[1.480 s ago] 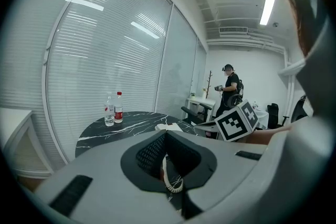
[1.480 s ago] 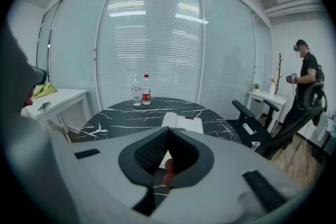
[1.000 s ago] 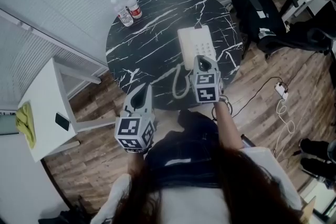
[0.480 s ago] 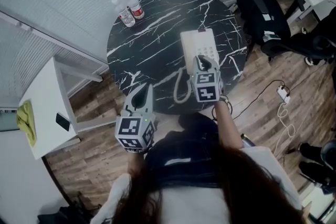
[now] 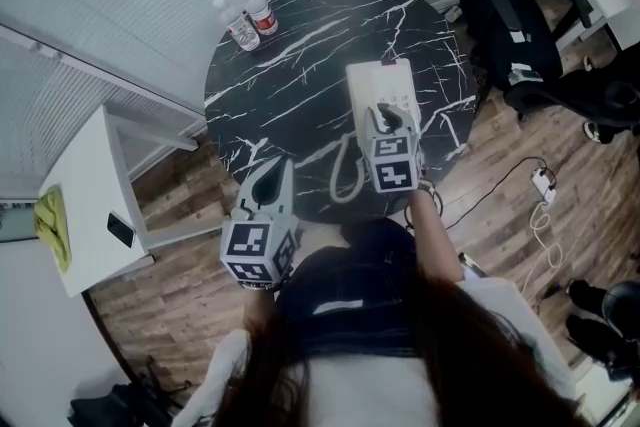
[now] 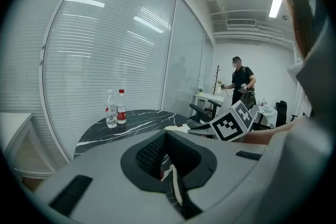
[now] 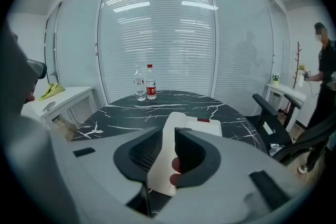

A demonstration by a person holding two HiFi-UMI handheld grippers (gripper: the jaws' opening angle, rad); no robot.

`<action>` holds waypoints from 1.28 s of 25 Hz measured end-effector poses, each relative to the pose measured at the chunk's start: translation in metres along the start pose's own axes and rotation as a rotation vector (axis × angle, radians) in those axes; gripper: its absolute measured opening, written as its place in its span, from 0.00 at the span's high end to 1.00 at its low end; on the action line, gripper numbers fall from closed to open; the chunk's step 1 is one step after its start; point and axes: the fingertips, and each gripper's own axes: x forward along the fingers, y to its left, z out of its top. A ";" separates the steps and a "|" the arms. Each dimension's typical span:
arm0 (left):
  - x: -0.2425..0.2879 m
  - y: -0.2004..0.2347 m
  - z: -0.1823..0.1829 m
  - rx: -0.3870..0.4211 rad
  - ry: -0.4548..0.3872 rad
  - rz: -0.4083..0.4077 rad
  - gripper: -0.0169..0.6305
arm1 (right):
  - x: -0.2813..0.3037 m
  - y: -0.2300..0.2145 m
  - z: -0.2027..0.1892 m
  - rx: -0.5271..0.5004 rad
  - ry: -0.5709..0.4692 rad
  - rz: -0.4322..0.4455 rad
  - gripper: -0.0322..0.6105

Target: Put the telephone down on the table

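Observation:
A white telephone (image 5: 385, 83) stands on the round black marble table (image 5: 290, 75), right of centre. Its coiled cord (image 5: 343, 170) loops toward the near edge. My right gripper (image 5: 386, 115) is over the phone's near end. In the right gripper view the white handset (image 7: 164, 162) lies lengthwise between the jaws of the right gripper (image 7: 167, 145), over the telephone base (image 7: 211, 126). Those jaws have just been opening and stand slightly apart around the handset. My left gripper (image 5: 268, 177) hovers at the table's near edge, jaws together and empty; in its own view the left gripper (image 6: 167, 136) shows the cord beyond it.
Two water bottles (image 5: 246, 15) stand at the table's far left edge. A black office chair (image 5: 510, 25) is to the right, a white side table (image 5: 85, 205) to the left. A power strip (image 5: 545, 180) and cable lie on the wood floor. A person (image 6: 241, 81) stands far off.
The right gripper has edged a little forward and down over the phone with the handset. The left gripper has barely shifted.

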 end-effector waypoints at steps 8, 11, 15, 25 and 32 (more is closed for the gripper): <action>0.005 0.003 0.001 -0.002 0.022 0.030 0.97 | 0.013 0.002 -0.002 0.007 0.027 0.047 0.75; 0.005 0.004 0.001 -0.003 0.028 0.040 0.97 | 0.017 0.003 -0.004 0.010 0.034 0.059 0.75; 0.005 0.007 0.003 0.004 0.031 0.053 0.97 | 0.022 0.003 -0.005 0.012 0.044 0.066 0.71; 0.017 0.013 0.013 0.040 0.028 0.024 0.97 | 0.032 -0.003 -0.004 0.032 0.060 0.043 0.69; 0.032 0.019 0.018 0.040 0.042 -0.027 0.97 | 0.040 -0.005 -0.008 0.056 0.084 0.026 0.66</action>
